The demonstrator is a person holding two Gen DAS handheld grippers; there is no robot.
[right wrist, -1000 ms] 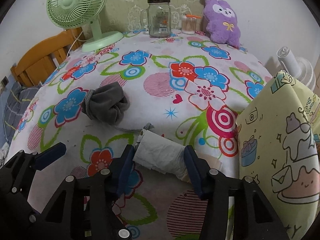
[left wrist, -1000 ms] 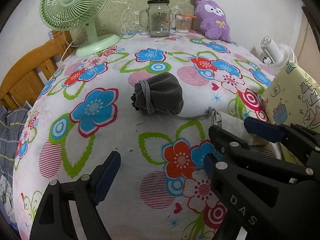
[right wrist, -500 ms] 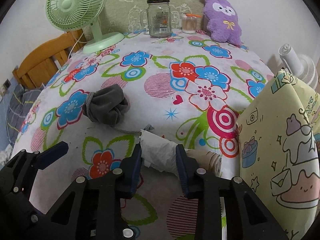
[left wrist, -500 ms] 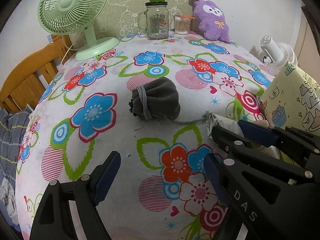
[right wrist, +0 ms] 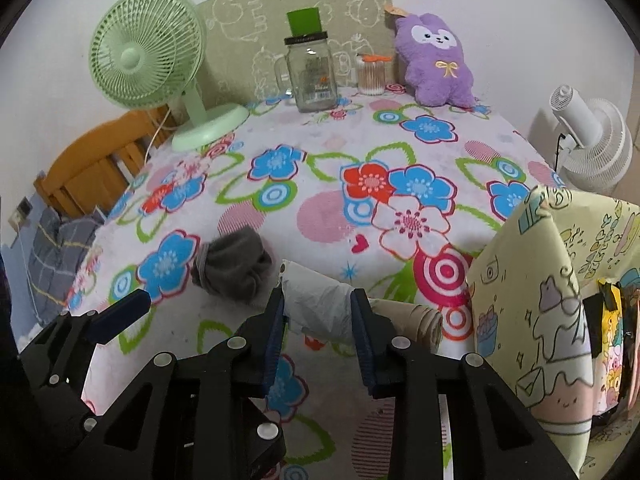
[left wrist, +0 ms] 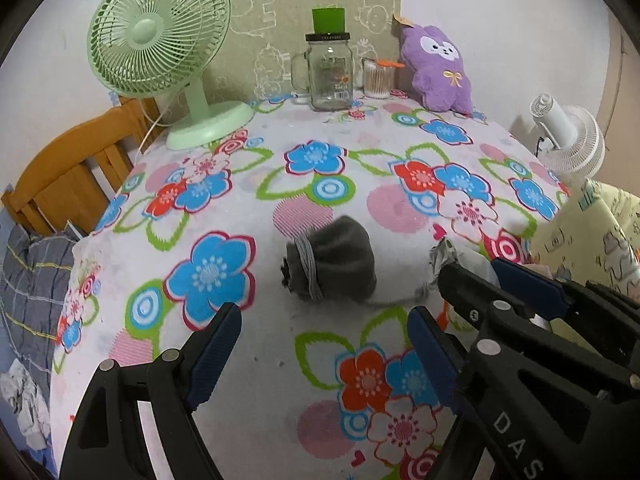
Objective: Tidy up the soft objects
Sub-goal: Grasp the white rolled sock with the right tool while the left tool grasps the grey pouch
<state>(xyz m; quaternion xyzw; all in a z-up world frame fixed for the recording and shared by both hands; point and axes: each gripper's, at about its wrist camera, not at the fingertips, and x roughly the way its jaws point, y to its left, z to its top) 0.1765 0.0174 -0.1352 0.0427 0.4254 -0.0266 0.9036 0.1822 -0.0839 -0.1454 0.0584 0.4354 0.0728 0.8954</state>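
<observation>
We see the right gripper (right wrist: pixel 318 312) clamped narrow on a white rolled cloth (right wrist: pixel 320 308) lying on the floral tablecloth (right wrist: pixel 328 136), both pads pressing its sides. The left gripper (left wrist: pixel 324 340) hangs wide with nothing between its jaws, near a grey drawstring pouch (left wrist: pixel 334 264). The glass jar (right wrist: pixel 310 76) looks empty. A yellow cartoon-print bag (right wrist: pixel 532 300) stands at the right; its contents are hidden.
</observation>
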